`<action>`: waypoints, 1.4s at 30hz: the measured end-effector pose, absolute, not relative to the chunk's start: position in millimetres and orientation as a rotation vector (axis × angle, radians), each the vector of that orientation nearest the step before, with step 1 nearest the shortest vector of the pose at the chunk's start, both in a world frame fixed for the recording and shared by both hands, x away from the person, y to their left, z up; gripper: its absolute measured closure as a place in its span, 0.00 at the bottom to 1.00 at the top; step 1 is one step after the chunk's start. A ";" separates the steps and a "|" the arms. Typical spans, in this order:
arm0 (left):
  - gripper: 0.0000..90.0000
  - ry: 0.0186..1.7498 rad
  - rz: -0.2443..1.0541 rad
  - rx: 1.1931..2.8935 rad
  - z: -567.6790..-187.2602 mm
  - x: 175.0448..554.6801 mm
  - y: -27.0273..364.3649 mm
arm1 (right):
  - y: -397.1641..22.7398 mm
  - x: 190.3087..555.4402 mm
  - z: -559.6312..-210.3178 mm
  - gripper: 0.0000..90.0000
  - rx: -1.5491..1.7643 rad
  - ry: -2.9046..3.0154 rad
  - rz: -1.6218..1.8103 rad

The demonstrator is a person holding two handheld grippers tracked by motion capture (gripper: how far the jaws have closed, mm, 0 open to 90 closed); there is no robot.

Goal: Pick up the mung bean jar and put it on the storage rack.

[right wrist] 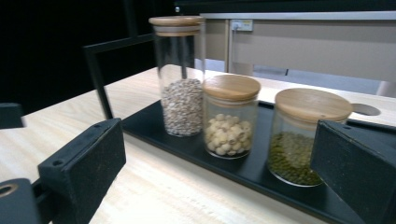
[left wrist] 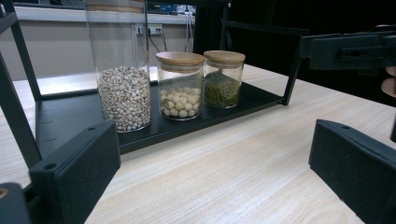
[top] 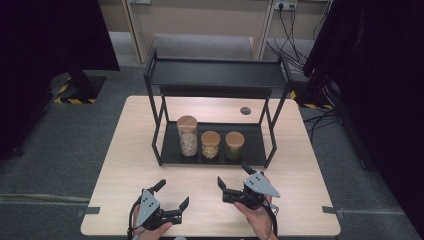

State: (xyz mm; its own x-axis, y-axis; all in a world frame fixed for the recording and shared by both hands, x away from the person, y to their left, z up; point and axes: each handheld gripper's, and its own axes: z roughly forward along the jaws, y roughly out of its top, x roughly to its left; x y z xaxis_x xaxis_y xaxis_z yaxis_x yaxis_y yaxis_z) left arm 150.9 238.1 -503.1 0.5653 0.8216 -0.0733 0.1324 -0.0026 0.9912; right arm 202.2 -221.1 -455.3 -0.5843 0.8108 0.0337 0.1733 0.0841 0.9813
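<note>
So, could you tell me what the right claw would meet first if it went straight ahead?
Probably the jar of white beans on the rack's lower shelf; it sits centred between the open jaws, though depth is hard to judge.

High view looks down; both gripper views sit low, sharing three jars (top: 210,142) nearby.

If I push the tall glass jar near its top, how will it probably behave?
The tall jar looks narrow for its height, so it would probably tip rather than slide. Its grain fills only the lower half, which may steady it somewhat. The smooth glass is likely slippery and fragile.
</note>
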 end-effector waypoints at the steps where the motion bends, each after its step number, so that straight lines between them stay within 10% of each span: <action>1: 0.02 0.853 0.662 1.500 -503.1 151.0 238.1 | -221.2 200.5 -455.7 0.04 0.961 1.833 1.539; 42: 0.02 0.853 0.669 1.495 -502.8 151.2 239.3 | -221.0 172.3 -468.9 0.04 0.894 1.934 1.596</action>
State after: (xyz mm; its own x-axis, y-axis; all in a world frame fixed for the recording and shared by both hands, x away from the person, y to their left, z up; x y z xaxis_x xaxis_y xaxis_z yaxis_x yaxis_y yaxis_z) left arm 151.2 239.3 -502.8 0.5611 0.8247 -0.0712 0.1274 -0.0010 0.9919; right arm 172.3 -221.0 -468.9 -0.6742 0.7372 0.0442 0.1833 0.1090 0.9770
